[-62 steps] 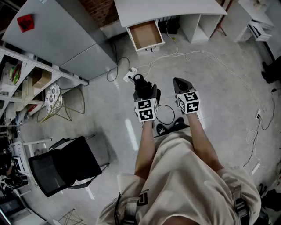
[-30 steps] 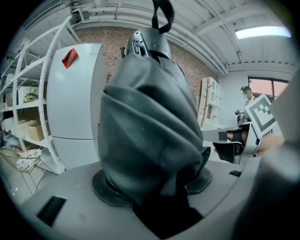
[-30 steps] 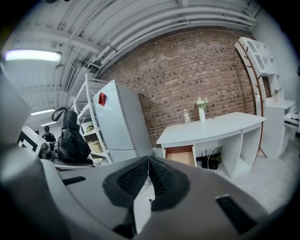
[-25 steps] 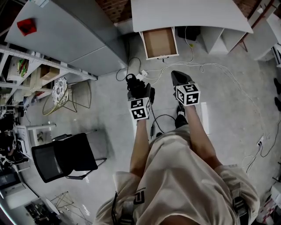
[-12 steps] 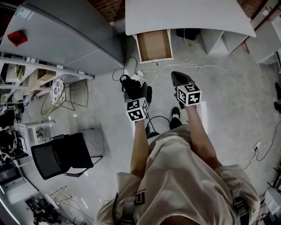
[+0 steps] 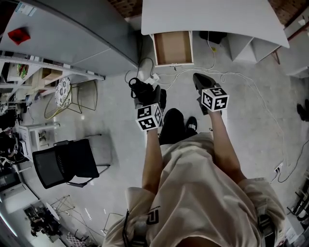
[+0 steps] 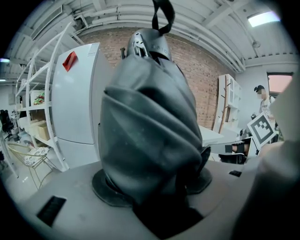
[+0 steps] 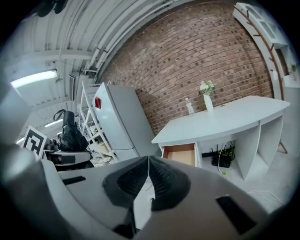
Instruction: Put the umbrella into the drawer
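Left claw (image 7: 154, 185) gripping folded, creased dark-grey umbrella (image 7: 145, 117)

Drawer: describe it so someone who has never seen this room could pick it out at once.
Find the long white desk against the brick wall. The drawer sits under its left end, nearest the tall grey cabinet. It alone is pulled out, brown and empty inside; the compartments beside it are white.

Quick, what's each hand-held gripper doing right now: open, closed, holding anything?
Left hand-held gripper: closed on the umbrella, folded and black.
Right hand-held gripper: closed, jaws together, holding nothing.
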Available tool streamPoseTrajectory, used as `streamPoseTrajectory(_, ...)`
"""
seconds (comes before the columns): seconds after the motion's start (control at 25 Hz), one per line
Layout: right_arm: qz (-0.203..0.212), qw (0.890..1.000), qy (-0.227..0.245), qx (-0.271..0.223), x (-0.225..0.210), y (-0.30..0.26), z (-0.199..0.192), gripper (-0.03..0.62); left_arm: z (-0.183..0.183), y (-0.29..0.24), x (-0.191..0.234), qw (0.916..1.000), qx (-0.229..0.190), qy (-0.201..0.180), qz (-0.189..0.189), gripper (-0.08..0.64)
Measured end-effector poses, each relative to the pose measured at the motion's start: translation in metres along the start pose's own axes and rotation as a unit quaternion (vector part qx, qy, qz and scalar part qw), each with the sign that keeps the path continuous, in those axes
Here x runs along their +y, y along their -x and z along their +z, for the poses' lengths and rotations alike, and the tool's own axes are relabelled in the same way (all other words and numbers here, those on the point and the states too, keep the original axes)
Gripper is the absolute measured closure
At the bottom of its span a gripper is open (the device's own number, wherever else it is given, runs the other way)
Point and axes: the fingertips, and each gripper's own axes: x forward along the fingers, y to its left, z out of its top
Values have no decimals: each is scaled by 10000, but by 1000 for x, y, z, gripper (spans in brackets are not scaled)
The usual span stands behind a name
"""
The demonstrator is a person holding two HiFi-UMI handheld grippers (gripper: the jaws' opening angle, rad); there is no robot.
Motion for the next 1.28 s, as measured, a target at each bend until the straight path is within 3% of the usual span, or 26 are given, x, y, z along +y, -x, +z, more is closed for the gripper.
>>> streamPoseTrajectory(0.6, 81, 9994, 259, 230, -14, -75, 27, 525, 21, -69, 40, 9998, -21, 209, 76, 314)
streamPoseTrajectory(0.96, -201, 9969, 403, 641, -47, -122, 41, 525, 51, -158, 48, 9985, 98, 388, -385, 314)
streamPoseTrajectory(1.28, -466, 9960, 285, 700, -70, -175, 71, 525, 85, -236, 51, 9954, 225, 264, -895, 314)
